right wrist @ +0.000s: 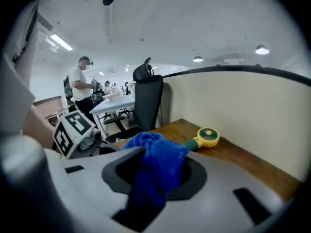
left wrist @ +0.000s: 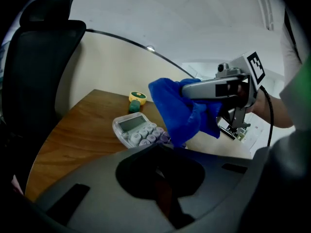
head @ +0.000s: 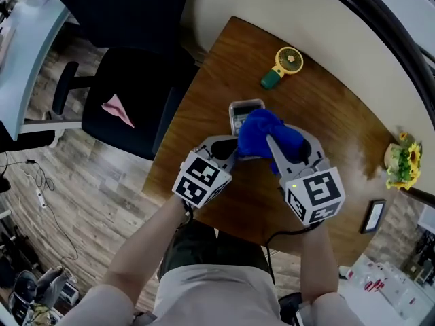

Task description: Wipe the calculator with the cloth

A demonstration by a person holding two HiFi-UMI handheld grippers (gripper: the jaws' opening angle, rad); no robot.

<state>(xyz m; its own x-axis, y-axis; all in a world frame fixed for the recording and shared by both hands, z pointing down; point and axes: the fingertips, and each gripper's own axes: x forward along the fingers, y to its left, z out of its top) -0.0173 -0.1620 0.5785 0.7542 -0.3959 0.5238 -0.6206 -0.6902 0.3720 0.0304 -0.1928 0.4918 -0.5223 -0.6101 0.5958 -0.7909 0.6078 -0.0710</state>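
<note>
From the head view we see the left gripper (head: 230, 148) at the near edge of the calculator (head: 245, 111) on the tabletop (head: 224, 66). The right gripper (head: 268, 141) holds the cloth (head: 262, 131) over it. In the left gripper view our jaws pinch the calculator's near edge. In the right gripper view our jaws clamp the cloth between them.

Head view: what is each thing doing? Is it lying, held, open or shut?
calculator: lying flat on the table, keys up, partly under the cloth.
cloth: bunched, pinched in the right gripper, hanging over the keys.
right gripper: shut on the cloth.
left gripper: at the calculator's near end; open or shut unclear.
fan: lying on the table, untouched.
</note>
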